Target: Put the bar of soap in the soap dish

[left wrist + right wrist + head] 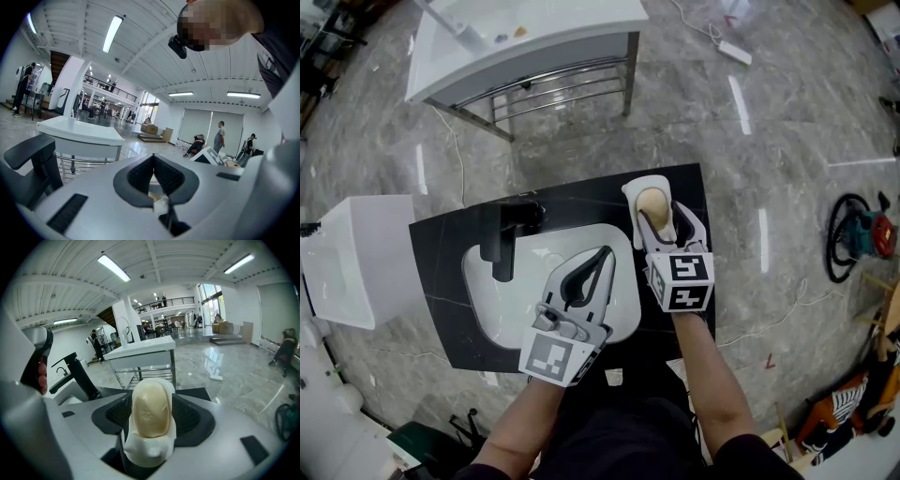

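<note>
The black worktop (441, 253) spreads beneath both of my claws, and its white sink basin (492, 291) lies directly under my left claw (606, 253). That claw is clenched with nothing in it, its tips meeting in a point. The black faucet (508, 234) stands just off the left claw's outer side, a little ahead of its tips and apart from them. My right claw (151, 401) reaches forward beside the left one, past the basin's rim, to the worktop's far corner. There the white soap dish (649, 184) rests on the black surface, running lengthwise between this claw's jaws with its far end poking out beyond the tips. The cream bar of soap (150, 411) sits in that dish, squarely between the two ribbed pads (190, 416). My right claw is grasping it, with the pads pressed close along both long sides of the bar and the dish's edge.
</note>
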`<act>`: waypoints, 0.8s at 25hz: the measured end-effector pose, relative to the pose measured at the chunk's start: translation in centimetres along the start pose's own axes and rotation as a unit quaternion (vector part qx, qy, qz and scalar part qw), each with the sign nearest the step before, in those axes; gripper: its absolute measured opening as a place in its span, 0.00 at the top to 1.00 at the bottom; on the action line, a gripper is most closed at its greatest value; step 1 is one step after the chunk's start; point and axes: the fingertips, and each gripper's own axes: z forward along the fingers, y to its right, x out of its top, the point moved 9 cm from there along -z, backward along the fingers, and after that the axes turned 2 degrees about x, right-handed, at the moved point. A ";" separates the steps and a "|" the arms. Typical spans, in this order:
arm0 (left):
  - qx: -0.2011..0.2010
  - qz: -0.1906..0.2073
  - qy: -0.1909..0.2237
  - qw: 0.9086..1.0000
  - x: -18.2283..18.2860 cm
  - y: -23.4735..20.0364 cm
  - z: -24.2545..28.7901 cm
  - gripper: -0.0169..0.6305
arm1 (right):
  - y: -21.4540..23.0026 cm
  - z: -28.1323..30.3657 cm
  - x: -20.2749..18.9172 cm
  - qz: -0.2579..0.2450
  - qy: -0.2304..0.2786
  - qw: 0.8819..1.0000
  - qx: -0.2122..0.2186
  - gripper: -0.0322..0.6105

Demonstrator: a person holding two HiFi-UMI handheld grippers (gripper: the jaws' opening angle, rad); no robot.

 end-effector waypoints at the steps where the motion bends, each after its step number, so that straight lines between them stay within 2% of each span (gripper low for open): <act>1: -0.001 -0.001 -0.001 1.000 0.0 0.1 -0.1 0.96 | 0.0 -0.3 0.2 0.001 0.004 1.000 0.002 0.55; 10: -0.016 0.017 0.005 1.000 1.9 1.4 -0.9 0.96 | -1.6 -6.0 3.4 0.006 0.064 0.997 0.040 0.55; 13: -0.025 0.018 0.006 1.000 3.0 2.3 -1.3 0.96 | -2.6 -8.9 5.0 0.003 0.095 0.994 0.052 0.67; 20: -0.052 0.016 0.006 0.998 7.2 5.1 -2.4 0.96 | -5.7 -16.4 9.4 -0.015 0.164 0.983 0.077 0.86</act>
